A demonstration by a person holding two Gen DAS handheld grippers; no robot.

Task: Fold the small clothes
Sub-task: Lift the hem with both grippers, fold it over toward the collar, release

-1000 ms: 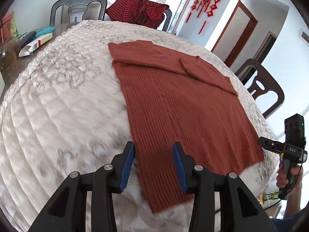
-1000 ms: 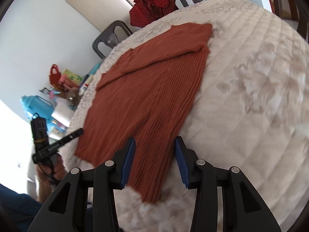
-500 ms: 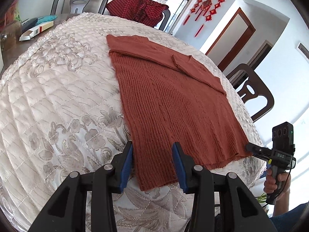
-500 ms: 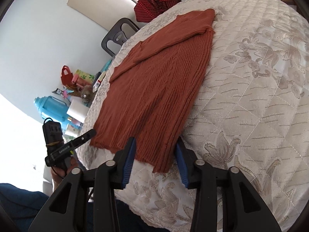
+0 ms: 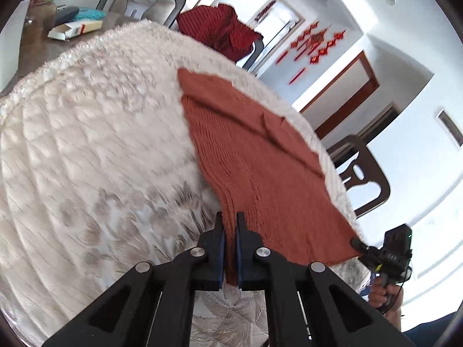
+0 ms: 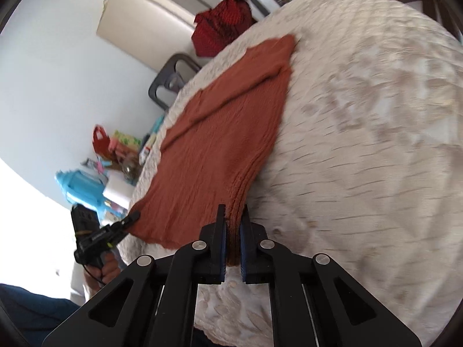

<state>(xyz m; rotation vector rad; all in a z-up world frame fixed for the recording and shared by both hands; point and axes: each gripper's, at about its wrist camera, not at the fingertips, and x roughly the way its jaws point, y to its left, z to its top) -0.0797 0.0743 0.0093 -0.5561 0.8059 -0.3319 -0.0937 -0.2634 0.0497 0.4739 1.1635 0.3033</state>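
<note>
A rust-brown knitted sweater [image 5: 254, 167] lies on the white quilted table cover [image 5: 86, 150], its sleeves folded across the far end. My left gripper [image 5: 230, 219] is shut on the sweater's near left hem corner, which is gathered into folds between the pads. My right gripper [image 6: 233, 214] is shut on the near right hem corner of the sweater [image 6: 220, 133]. The hem is lifted off the cover. Each gripper shows in the other's view, the right one [image 5: 358, 244] and the left one [image 6: 131, 218], both at the hem corners.
A red checked garment [image 5: 220, 29] hangs on a chair at the far end. A grey plastic chair [image 5: 139, 0] and a brown chair [image 5: 361, 173] stand round the table. A box [image 5: 75, 29] lies far left. Blue jug [image 6: 81, 185] and clutter sit beside the table.
Both grippers were open just before the hem. They moved forward onto the near corners, shut on the sweater and raised the hem, bunching the fabric.
</note>
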